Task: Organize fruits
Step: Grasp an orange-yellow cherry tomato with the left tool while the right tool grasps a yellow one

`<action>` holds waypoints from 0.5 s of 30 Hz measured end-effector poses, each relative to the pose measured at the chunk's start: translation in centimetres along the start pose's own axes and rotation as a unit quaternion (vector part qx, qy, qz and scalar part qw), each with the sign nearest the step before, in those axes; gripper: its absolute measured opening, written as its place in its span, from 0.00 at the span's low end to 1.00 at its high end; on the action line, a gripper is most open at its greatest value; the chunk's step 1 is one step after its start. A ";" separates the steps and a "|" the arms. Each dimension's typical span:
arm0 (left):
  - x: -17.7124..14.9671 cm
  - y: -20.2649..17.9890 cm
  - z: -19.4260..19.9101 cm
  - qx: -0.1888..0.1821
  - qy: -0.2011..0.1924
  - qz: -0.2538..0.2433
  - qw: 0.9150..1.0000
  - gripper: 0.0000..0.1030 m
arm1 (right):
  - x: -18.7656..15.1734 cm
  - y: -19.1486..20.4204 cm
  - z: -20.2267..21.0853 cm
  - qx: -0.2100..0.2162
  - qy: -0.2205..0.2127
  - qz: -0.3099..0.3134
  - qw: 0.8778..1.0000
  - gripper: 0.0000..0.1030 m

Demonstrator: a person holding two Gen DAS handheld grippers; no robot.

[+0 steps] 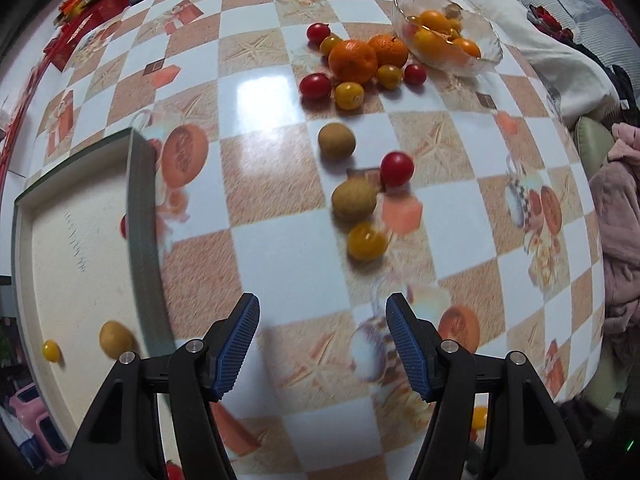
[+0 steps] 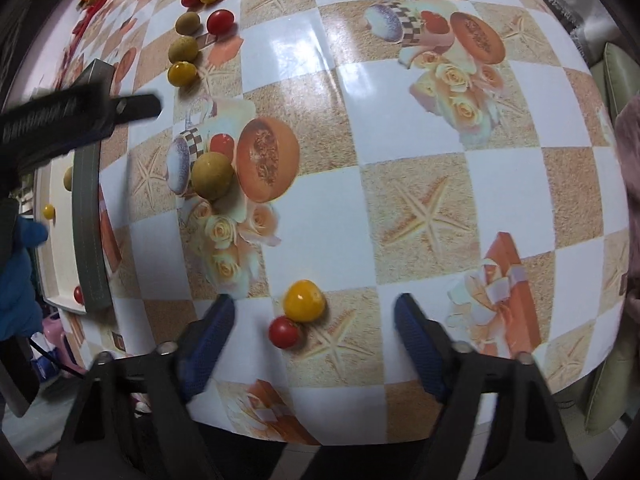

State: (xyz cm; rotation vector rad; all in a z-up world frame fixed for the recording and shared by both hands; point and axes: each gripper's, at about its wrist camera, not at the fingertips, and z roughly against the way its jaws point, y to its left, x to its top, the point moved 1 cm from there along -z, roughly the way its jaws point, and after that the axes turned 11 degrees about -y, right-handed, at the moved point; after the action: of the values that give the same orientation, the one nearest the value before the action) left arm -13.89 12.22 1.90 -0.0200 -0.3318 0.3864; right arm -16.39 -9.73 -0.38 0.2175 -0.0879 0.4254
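Your left gripper (image 1: pixel 322 344) held low over table (image 1: pixel 280 92), jaws spread, nothing between; tray (image 1: pixel 140 200) just left of it, holding longan (image 1: pixel 115 339) and yellow tomato (image 1: pixel 51 351); loose fruits ahead, glass bowl (image 1: pixel 490 46) far ahead-right. Your right gripper (image 2: pixel 316 336) spread, angled down; yellow cherry tomato (image 2: pixel 304 301) and red cherry tomato (image 2: pixel 283 332) touching, between its fingers near left one.

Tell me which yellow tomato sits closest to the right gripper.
The yellow tomato just ahead of the open right gripper, touching a red tomato. The other yellow ones lie far off by the tray.
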 end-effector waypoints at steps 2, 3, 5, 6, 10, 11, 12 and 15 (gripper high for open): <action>0.6 -0.5 -0.4 0.002 -0.002 -0.001 1.000 0.65 | -0.4 0.6 -0.5 -0.005 0.008 0.004 1.000 0.63; 0.9 -1.0 -0.8 0.005 -0.004 -0.003 1.000 0.65 | -0.6 0.9 -0.7 -0.005 0.011 0.004 1.000 0.59; 1.2 -1.5 -1.5 0.008 -0.001 -0.004 1.000 0.65 | -1.2 2.3 -1.0 -0.009 0.011 0.008 1.000 0.59; 1.3 -1.7 -1.8 0.011 0.001 -0.004 1.000 0.65 | -1.3 2.5 -1.1 -0.011 0.010 0.009 1.000 0.56; 1.5 -2.2 -2.9 0.024 0.004 0.000 1.000 0.65 | -1.4 4.4 -1.5 -0.028 0.013 0.012 0.999 0.45; 1.7 -2.1 -3.1 0.027 0.004 0.003 1.000 0.65 | -1.5 4.8 -1.6 -0.033 0.014 0.016 0.999 0.39; 1.8 -2.2 -3.3 0.031 0.005 0.009 0.999 0.65 | -1.4 4.8 -1.5 -0.035 0.015 0.019 0.999 0.34; 2.0 -2.4 -3.8 0.037 0.003 0.018 0.999 0.63 | -1.7 5.1 -1.6 -0.032 0.017 0.027 0.999 0.23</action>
State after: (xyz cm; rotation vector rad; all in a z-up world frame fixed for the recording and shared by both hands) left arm -10.12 10.92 -0.84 0.0454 -0.3105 0.4350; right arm -20.03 -5.49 -1.22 0.1446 -0.0745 0.4786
